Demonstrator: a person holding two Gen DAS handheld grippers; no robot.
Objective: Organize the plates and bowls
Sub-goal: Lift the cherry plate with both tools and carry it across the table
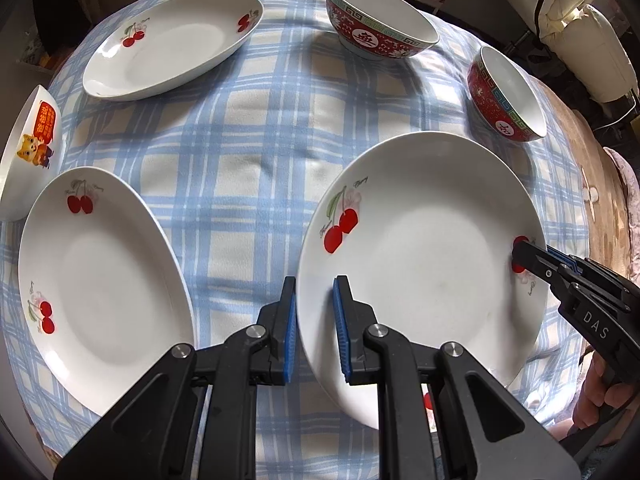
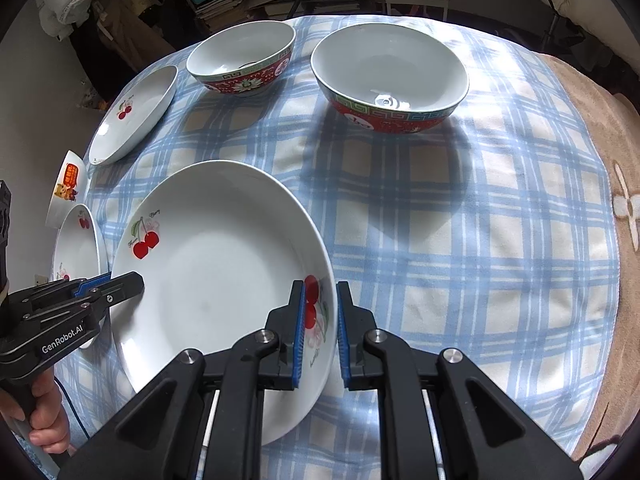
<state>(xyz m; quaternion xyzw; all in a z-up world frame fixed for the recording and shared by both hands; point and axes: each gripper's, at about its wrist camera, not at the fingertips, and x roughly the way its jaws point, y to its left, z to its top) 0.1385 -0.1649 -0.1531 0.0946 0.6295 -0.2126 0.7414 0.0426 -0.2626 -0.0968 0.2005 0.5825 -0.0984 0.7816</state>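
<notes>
White glazed porcelain between blue ribbed pads: left gripper [image 1: 314,328] clamped on the near-left rim of the cherry plate [image 1: 424,272], one finger inside the rim, one outside. Right gripper [image 2: 320,332] likewise clamped on the opposite rim, pads straddling the edge beside a cherry print. Both jaws narrow, nothing else between them. Plate carried two-handed, tilted, apparently clear of the checked cloth [image 1: 248,152]; shadow visible underneath in the right wrist view.

Outward from the left gripper: second cherry plate [image 1: 100,280] just to its left, flat on the cloth, empty, close to the held plate but not touching. Judged the likely stacking target. Deciding relation: target lies leftward of both grippers, so left hand leads and is nearer, right hand trails across the plate's width. No long axis on the held plate; round, so no rotation needed, only levelling before set-down.

Further out, ahead and left: third cherry plate [image 1: 172,44], well apart. White cartoon bowl [image 1: 30,152] at the far left edge, just beyond the second plate. Ahead and right: two red patterned bowls [image 1: 380,28] [image 1: 508,96], empty, near each other but separate.

Risk noted: left finger under the rim could be pinched between the plates on lowering; release order probably left first. Cartoon bowl near the landing zone, worth watching.
</notes>
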